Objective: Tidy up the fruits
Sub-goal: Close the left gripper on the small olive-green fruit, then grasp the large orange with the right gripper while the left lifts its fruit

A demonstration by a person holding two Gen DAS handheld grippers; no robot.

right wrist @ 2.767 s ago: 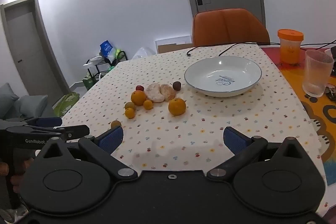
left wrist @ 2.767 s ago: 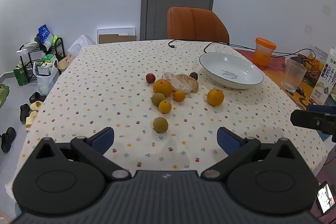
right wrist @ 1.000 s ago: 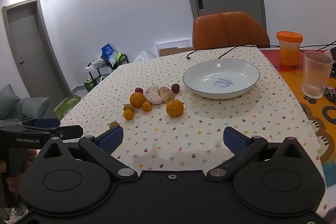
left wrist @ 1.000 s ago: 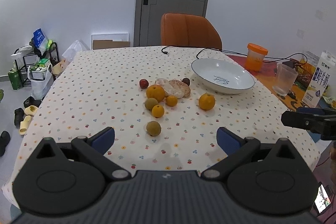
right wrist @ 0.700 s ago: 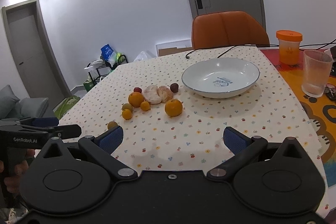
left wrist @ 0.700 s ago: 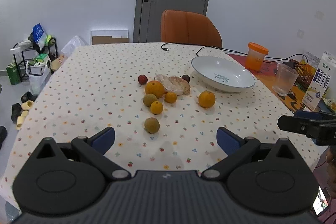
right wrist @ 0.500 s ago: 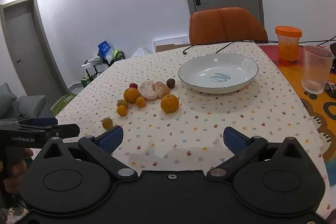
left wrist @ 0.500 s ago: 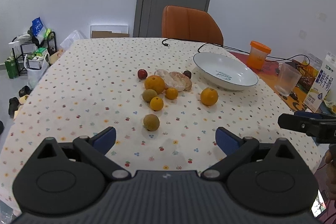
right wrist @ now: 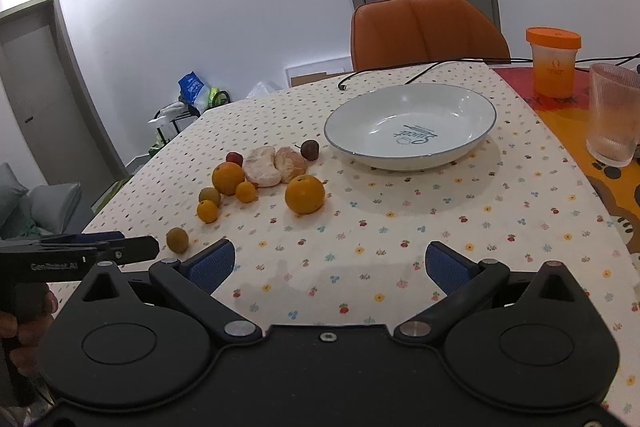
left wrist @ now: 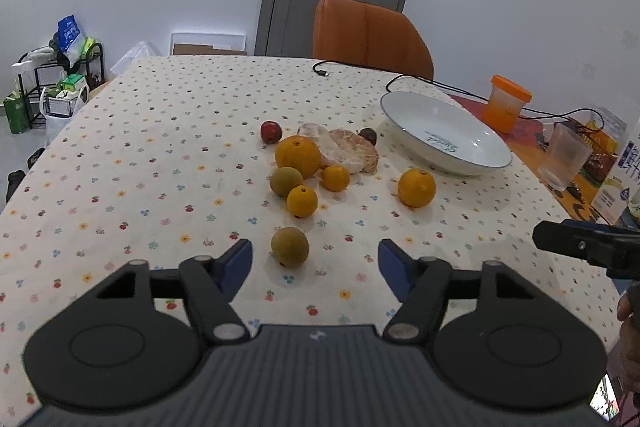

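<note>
Several fruits lie on the dotted tablecloth: a brown-green round fruit (left wrist: pixel 289 247) nearest me, a second one (left wrist: pixel 286 181), two small oranges (left wrist: pixel 302 201) (left wrist: pixel 335 178), a big orange (left wrist: pixel 297 155), a lone orange (left wrist: pixel 416 187), peeled citrus halves (left wrist: pixel 344 151) and two dark red fruits (left wrist: pixel 271 132). An empty white plate (left wrist: pixel 496 145) stands to the right. My left gripper (left wrist: pixel 315 269) is open, just before the nearest brown fruit. My right gripper (right wrist: pixel 329 265) is open and empty, short of the lone orange (right wrist: pixel 305 194) and plate (right wrist: pixel 472 135).
An orange-lidded jar (right wrist: pixel 552 67), a ribbed glass (right wrist: pixel 613 114) and a milk carton (left wrist: pixel 624 175) stand at the right. A black cable (left wrist: pixel 404 77) runs behind the plate. An orange chair (left wrist: pixel 370 33) is at the far side. The table's left edge drops to floor clutter (left wrist: pixel 52 87).
Both grippers have moved forward toward the fruits; the nearest brown fruit now sits close in front of the open left fingers. Nothing on the table has moved.
</note>
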